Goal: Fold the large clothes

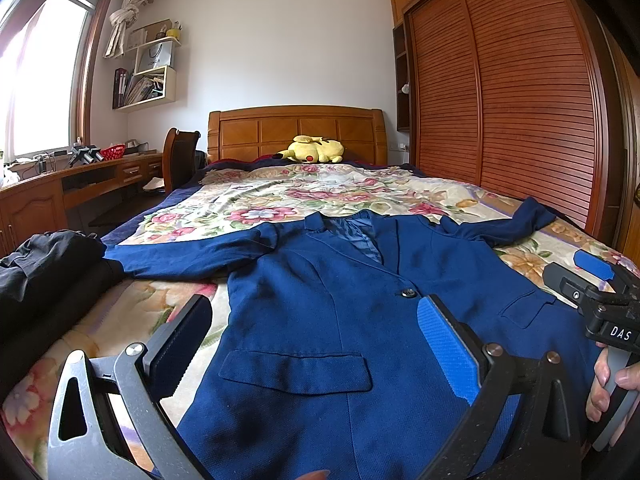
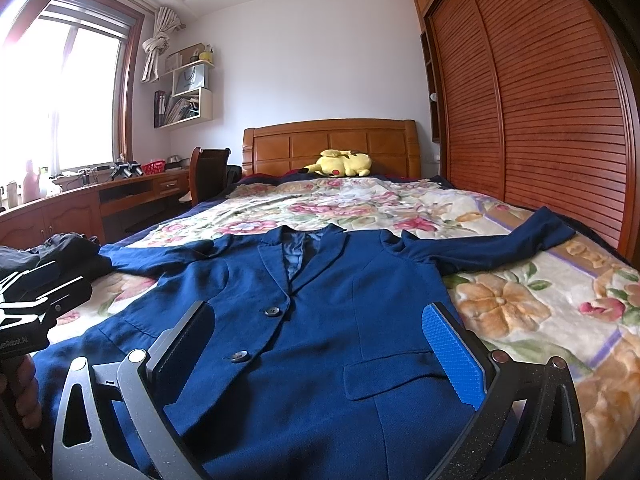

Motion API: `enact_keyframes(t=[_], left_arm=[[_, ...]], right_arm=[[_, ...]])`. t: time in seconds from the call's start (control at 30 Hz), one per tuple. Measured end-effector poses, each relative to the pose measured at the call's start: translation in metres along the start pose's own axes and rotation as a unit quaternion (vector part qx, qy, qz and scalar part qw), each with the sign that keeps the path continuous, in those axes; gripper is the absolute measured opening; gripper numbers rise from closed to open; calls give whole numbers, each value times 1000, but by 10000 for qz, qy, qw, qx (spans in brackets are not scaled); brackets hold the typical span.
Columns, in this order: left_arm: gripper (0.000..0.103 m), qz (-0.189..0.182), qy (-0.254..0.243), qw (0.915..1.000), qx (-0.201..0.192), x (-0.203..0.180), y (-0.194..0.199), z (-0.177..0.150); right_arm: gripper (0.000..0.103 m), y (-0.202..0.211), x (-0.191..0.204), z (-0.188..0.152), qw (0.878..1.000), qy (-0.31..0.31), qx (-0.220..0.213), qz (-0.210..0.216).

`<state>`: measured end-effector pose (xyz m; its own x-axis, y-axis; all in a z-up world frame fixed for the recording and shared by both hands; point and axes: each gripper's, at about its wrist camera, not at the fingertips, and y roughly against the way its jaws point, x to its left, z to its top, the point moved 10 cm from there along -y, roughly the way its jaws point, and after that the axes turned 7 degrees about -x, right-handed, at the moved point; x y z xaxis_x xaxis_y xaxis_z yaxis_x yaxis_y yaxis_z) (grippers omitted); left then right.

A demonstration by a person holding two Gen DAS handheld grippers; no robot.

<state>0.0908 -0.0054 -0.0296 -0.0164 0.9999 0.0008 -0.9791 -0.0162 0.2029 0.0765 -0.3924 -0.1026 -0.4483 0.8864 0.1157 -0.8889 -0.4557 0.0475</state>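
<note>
Left wrist view: blue blazer [image 1: 320, 320] lies spread face-up on the floral bedspread [image 1: 280, 200], ready for folding; left gripper [image 1: 316, 344] and right gripper [image 2: 320, 352] hover wide open, empty.

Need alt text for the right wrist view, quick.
A navy blazer lies spread flat and face up on a floral bedspread, sleeves out to both sides, with the open right tool hovering over its lower front. A yellow plush toy sits by the wooden headboard.

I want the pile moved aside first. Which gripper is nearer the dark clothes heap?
Left. The left gripper hovers over the jacket beside the dark clothes heap; the right gripper is farther across the jacket.
</note>
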Motion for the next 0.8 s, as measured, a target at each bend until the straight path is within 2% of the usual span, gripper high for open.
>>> enact_keyframes(t=[0.63, 0.8], left_arm=[[103, -4, 7, 10000, 5, 1, 0, -1], [103, 21, -49, 9998, 212, 4, -5, -2]], right_arm=[[103, 0, 0, 0, 10000, 1, 10, -1], [103, -5, 8, -4, 9997, 83, 221, 107]])
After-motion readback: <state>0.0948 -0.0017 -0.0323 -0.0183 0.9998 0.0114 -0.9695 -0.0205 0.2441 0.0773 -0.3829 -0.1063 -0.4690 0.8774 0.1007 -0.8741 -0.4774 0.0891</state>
